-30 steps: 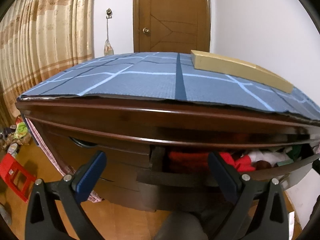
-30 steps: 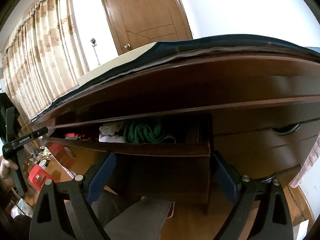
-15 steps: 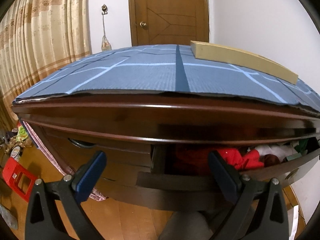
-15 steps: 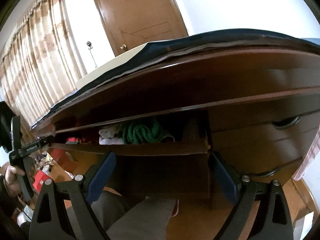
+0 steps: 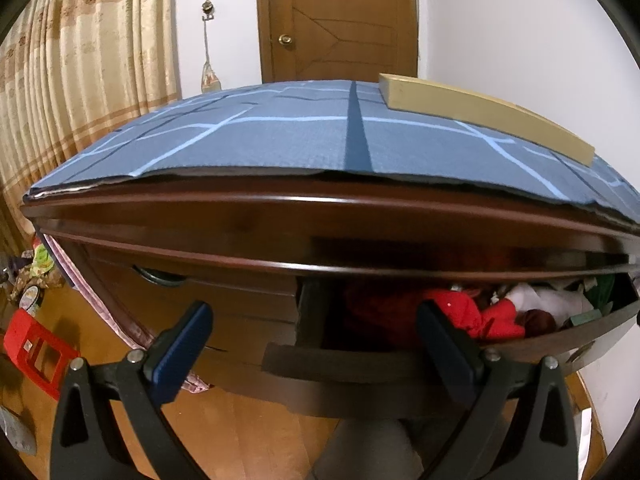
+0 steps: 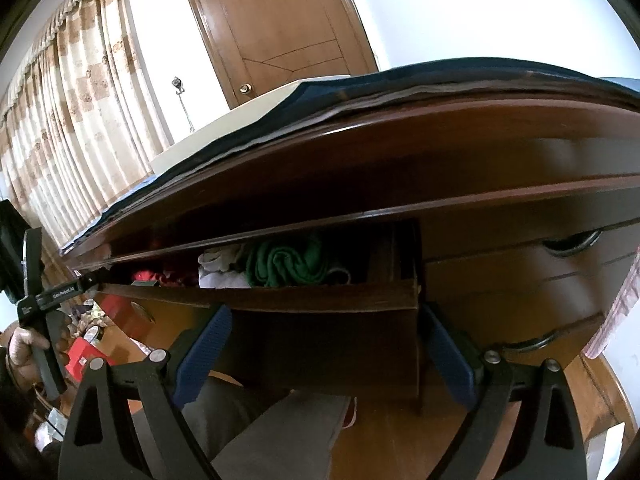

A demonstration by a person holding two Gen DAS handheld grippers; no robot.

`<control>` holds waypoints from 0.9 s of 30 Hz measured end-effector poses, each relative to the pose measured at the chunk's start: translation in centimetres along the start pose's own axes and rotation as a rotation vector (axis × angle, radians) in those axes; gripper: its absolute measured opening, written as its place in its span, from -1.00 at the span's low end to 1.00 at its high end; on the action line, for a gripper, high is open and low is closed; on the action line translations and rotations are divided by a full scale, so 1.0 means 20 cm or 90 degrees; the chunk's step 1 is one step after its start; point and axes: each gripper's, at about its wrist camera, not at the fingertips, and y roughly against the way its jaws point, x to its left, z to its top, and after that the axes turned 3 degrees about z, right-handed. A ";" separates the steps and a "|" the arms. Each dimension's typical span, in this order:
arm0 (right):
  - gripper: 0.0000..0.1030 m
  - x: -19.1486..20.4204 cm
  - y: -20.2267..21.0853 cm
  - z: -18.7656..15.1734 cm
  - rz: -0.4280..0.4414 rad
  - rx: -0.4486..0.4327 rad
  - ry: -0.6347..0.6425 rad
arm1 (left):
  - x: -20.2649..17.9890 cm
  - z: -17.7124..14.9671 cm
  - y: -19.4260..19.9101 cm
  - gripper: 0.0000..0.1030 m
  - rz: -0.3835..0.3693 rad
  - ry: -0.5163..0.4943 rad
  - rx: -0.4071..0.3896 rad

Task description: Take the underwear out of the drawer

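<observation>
Both grippers have risen toward the open drawer [image 6: 320, 300], left gripper [image 5: 316, 340] and right gripper [image 6: 324, 344] spread wide, empty. Clothing lies inside: red garment [image 5: 472, 312], green one [image 6: 288, 260]. Reaching seems next.

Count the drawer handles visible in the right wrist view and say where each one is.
3. One handle sits on the closed drawer at upper right, a second handle on the drawer below it, and a third handle on the open drawer's front at left. Others may be hidden.

Drawer [image 6: 320, 300] pulled open — crumpled underwear [image 6: 286, 262] inside.
</observation>
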 end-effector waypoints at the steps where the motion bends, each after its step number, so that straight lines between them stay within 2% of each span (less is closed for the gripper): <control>1: 0.85 0.00 0.00 0.00 0.004 0.000 -0.003 | 0.00 0.00 0.00 0.99 0.000 -0.005 0.003; 6: 0.85 -0.02 0.03 0.06 -0.005 -0.044 -0.003 | -0.03 0.03 0.00 0.99 -0.002 -0.023 -0.012; 10: 0.85 -0.02 -0.05 0.09 0.003 -0.015 0.005 | -0.04 0.02 -0.04 0.99 0.005 -0.021 0.005; 12: 0.86 -0.02 -0.08 0.07 0.028 -0.011 -0.016 | -0.02 0.02 -0.05 0.99 -0.006 -0.004 0.016; 18: 0.86 -0.02 -0.07 0.06 0.025 -0.008 -0.031 | -0.02 0.02 -0.04 1.00 -0.001 -0.011 0.012; 27: 0.87 0.01 -0.03 0.04 0.015 -0.003 -0.041 | 0.02 -0.03 -0.01 1.00 -0.025 0.014 0.030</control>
